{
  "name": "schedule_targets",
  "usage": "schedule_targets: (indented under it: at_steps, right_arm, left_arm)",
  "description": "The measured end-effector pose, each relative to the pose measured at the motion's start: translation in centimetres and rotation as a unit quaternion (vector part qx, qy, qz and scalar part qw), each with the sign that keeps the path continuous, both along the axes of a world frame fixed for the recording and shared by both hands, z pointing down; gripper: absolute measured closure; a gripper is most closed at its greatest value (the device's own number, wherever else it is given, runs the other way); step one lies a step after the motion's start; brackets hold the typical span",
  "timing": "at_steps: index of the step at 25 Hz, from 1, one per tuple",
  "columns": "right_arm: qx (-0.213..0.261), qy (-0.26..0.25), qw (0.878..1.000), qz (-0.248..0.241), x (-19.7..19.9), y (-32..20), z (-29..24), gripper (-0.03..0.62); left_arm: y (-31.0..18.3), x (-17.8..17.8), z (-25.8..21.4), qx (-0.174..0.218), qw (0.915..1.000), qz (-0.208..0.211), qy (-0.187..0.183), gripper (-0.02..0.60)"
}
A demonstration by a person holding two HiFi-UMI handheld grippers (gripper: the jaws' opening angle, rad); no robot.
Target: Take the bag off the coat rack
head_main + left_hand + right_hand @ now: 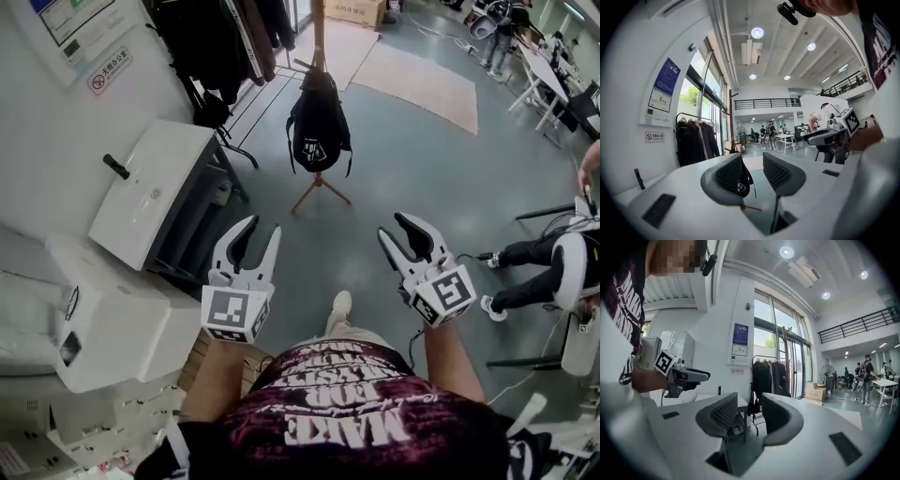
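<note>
A black bag (pixel 319 127) hangs on a wooden coat rack (pixel 319 33) that stands on splayed legs some way ahead of me on the grey floor. My left gripper (pixel 263 228) and right gripper (pixel 394 227) are held side by side at waist height, both short of the bag, both open with nothing between their fingers. In the left gripper view the bag (pixel 743 182) shows in the gap between the open jaws of my left gripper (pixel 752 163), far off. My right gripper (pixel 750 401) looks toward the wall and a rail of dark coats (pixel 766 376).
A white cabinet (pixel 155 192) and a white machine (pixel 103 328) stand along the wall at left. A clothes rail with dark coats (pixel 225 37) is beside the coat rack. A seated person (pixel 553 262) is at right. A beige mat (pixel 422 80) lies beyond.
</note>
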State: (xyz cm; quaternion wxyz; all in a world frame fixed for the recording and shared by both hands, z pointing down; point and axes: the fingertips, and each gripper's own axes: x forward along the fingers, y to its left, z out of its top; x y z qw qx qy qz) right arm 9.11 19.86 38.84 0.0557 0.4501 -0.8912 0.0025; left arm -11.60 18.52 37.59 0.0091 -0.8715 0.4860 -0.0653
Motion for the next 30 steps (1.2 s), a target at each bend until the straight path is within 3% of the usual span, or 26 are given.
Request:
schedule_targets:
  at_steps: [12, 30]
  right_arm:
    - [-0.006, -0.002, 1.000, -0.029, 1.6, -7.9, 0.3, 0.418]
    - [-0.011, -0.003, 0.998, -0.065, 5.3, -15.1, 0.6, 0.421]
  left_arm:
    - [-7.7, 2.1, -0.3, 0.002, 0.9997, -0.018, 0.017, 0.439]
    - [-14.7, 5.0, -0.5, -0.004, 0.9979, -0.057, 0.032, 0.439]
